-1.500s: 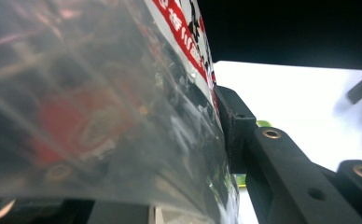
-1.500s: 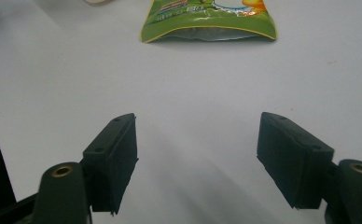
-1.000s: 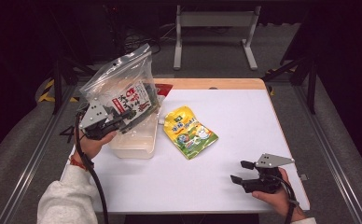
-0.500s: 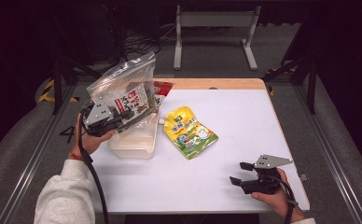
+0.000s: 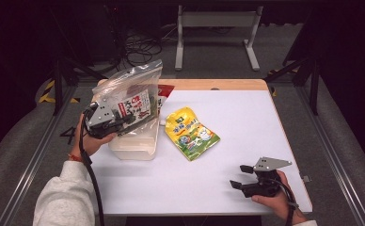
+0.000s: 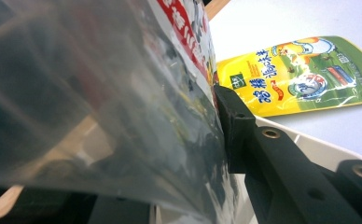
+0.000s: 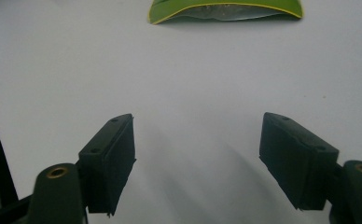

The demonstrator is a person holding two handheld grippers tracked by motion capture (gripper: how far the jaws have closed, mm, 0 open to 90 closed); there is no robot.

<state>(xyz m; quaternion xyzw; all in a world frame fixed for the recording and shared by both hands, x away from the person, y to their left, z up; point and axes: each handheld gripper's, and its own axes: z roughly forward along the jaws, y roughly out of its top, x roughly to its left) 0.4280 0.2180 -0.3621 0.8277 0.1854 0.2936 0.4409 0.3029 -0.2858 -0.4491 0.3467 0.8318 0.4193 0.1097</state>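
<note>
We hold two grippers. The left gripper (image 5: 124, 123) is clamped on one clear zip bag (image 5: 133, 89), gripping its lower part so that the bag stands up above our hand at the near-left of the table (image 5: 246, 117). Inside the bag we count one printed packet (image 5: 136, 106) with red and black lettering. Under the bag sits one pale plastic tub (image 5: 133, 146), and just behind it a red packet (image 5: 165, 89) pokes out at the far side. One yellow-green pouch (image 5: 191, 133) lies flat on the white tabletop to the right of the tub, apart from it.

The right gripper (image 5: 243, 176) rests low at the near-right of the table, well apart from the pouch, its jaws standing wide apart with nothing between them but bare tabletop.

From the left gripper view we see what the high view cannot: the bag's film (image 6: 100, 102) lies right across the lens, pressed against the inner face of the one jaw that shows, with the packet's red print at the top and the pouch (image 6: 300, 74) beyond on the right, its lettering legible. From the right gripper view we see both pads (image 7: 111, 158) with open white table (image 7: 193, 84) between them, and the green lower edge of the pouch (image 7: 226, 9) at the far edge.
</note>
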